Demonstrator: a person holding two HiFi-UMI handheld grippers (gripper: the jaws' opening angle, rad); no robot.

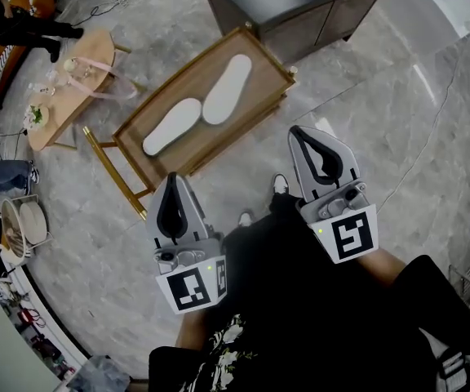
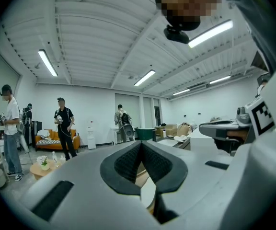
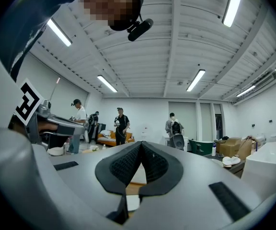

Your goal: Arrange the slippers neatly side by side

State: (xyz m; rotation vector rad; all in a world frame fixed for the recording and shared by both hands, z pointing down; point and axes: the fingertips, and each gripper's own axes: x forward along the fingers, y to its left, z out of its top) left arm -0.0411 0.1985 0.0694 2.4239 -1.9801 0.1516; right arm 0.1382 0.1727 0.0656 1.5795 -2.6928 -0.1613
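Both tools shut and empty, short of the table [image 1: 261,65].
Left tool [image 1: 172,184] and right tool [image 1: 300,133]: jaws pressed together, holding nothing. Near slipper [image 1: 172,126] and far slipper [image 1: 227,89] lie staggered along the table's middle, ends just beside each other; straps cannot be made out.

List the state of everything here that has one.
Left gripper: shut, empty, held in the air.
Right gripper: shut, empty, held in the air.
Near slipper: lying flat on the tray, not gripped.
Far slipper: lying flat on the tray, set ahead of the near one, not level with it.
Tray: on its stand, holding both slippers.
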